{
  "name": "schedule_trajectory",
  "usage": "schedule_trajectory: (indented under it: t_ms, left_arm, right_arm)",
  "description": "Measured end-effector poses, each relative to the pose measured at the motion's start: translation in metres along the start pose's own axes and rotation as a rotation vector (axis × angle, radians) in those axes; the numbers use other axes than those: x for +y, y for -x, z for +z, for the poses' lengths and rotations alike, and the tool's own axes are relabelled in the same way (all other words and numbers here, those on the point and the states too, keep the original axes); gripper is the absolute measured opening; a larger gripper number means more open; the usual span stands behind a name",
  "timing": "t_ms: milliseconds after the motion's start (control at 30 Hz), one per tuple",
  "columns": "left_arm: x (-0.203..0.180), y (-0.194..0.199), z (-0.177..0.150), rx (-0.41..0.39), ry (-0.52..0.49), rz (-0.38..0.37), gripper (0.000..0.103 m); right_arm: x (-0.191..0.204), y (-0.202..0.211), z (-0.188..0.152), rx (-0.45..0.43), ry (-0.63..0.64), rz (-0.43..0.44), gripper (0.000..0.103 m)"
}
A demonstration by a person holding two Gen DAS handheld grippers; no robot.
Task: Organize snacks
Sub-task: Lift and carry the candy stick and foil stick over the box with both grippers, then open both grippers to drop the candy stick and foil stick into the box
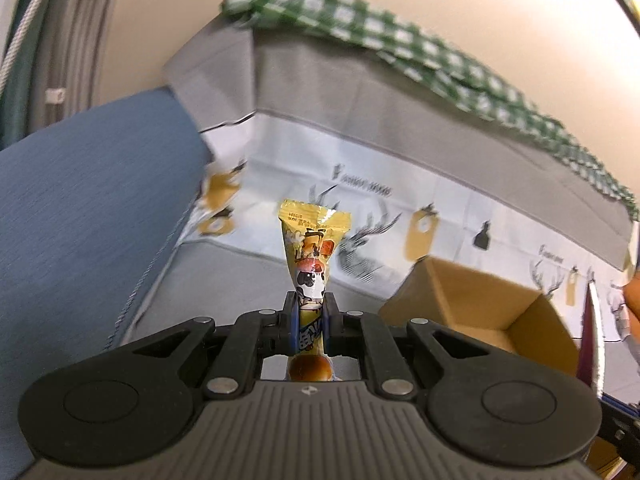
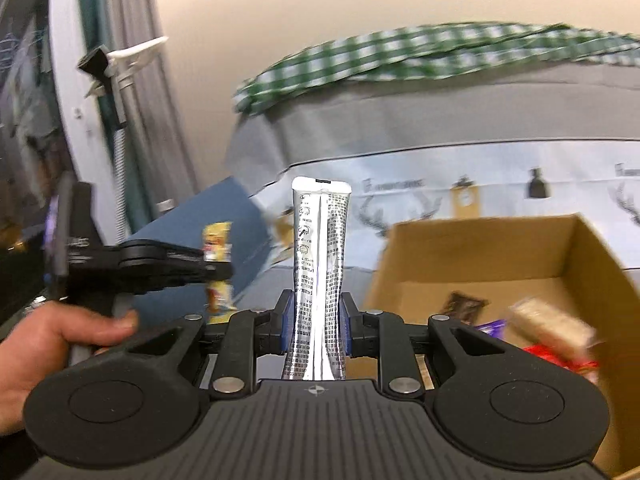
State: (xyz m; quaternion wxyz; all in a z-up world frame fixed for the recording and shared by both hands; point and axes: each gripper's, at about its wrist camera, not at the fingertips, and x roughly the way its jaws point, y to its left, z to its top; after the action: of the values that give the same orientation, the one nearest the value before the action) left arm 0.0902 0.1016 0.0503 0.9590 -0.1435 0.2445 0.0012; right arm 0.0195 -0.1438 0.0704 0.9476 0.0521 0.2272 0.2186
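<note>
My left gripper (image 1: 310,300) is shut on a yellow snack packet (image 1: 311,248) with a cartoon print, which stands upright between the pads. My right gripper (image 2: 316,308) is shut on a silver foil snack packet (image 2: 319,264), also upright. Seen from the right wrist, the left gripper (image 2: 216,272) with its yellow packet (image 2: 218,246) hangs to the left, held by a person's hand (image 2: 52,344). An open cardboard box (image 2: 580,248) lies to the right and holds several wrapped snacks (image 2: 552,324). In the left wrist view the same box (image 1: 472,300) sits at the right.
A table behind carries a grey and white deer-print cloth (image 1: 360,168) with a green checked cloth (image 1: 400,36) on top. A blue cushioned surface (image 1: 88,200) is at the left. A curtain and a white frame (image 2: 120,120) stand at the far left.
</note>
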Motion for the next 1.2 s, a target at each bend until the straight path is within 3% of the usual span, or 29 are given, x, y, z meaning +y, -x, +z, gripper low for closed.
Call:
schedule_trajectory:
  t_ms: [333,533,900,1133,1200]
  left_arm:
    - [-0.061,-0.007,-0.004,-0.074,-0.053,-0.165,0.011]
    - [-0.101,-0.011,-0.011,-0.112,-0.126,-0.272,0.011]
    - [-0.162,-0.005,-0.034,-0.171,-0.296,-0.395,0.011]
    - [-0.160,-0.006,-0.031,-0.155,-0.280,-0.433,0.012]
    - [-0.157,-0.010,-0.031,-0.126,-0.269,-0.432,0.019]
  right_arm:
    - [-0.059,0.004,0.001,-0.007,-0.048,-0.254,0.024]
    - [-0.084,0.001,-0.006,0.012,-0.094,-0.347,0.024]
    - [-0.093,0.009,-0.004,-0.088,-0.115,-0.448,0.024]
    - [-0.090,0.011,-0.003,-0.121,-0.102,-0.463,0.024]
    - [-0.090,0.007,-0.003,-0.098,-0.099,-0.460,0.029]
